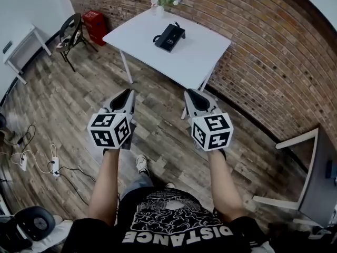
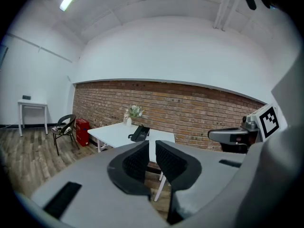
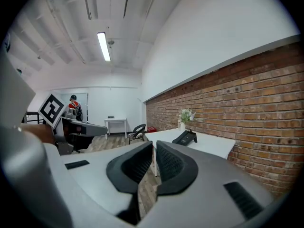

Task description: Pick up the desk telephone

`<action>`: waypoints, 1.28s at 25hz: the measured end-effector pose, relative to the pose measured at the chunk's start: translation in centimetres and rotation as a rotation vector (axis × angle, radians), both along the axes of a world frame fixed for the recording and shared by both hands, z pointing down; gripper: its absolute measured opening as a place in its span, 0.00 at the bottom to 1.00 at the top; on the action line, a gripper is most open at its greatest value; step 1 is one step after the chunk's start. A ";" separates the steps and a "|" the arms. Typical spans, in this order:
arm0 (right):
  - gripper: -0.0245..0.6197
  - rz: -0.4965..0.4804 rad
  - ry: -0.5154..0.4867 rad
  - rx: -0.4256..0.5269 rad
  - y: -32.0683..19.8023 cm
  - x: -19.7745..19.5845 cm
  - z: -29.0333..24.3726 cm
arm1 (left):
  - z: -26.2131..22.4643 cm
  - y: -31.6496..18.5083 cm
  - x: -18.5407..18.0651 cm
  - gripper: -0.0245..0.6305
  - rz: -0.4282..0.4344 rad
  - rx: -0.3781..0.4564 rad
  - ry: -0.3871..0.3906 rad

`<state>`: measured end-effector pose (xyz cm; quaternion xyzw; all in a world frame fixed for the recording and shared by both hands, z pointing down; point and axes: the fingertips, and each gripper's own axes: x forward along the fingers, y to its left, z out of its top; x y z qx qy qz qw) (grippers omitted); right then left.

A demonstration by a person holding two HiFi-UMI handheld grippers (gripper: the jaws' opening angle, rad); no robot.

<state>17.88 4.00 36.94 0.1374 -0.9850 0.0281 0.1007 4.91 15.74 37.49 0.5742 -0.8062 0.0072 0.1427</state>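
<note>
While black desk telephone (image 1: 169,37) sits on white rectangular table (image 1: 205,51) beside brick wall (image 1: 253,30), left claw (image 1: 128,92) parted by sliver, empty; right claw (image 1: 192,93) closed, empty. Black shirt (image 1: 174,220) print reads "DISTANCE".

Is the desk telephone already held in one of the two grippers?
No, the desk telephone lies on the white table, far ahead of the left gripper and the right gripper.
</note>
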 end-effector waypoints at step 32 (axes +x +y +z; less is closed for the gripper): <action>0.24 0.218 0.057 -0.058 -7.7 -19.7 1.4 | 1.2 -11.1 -22.8 0.27 0.241 -0.014 0.085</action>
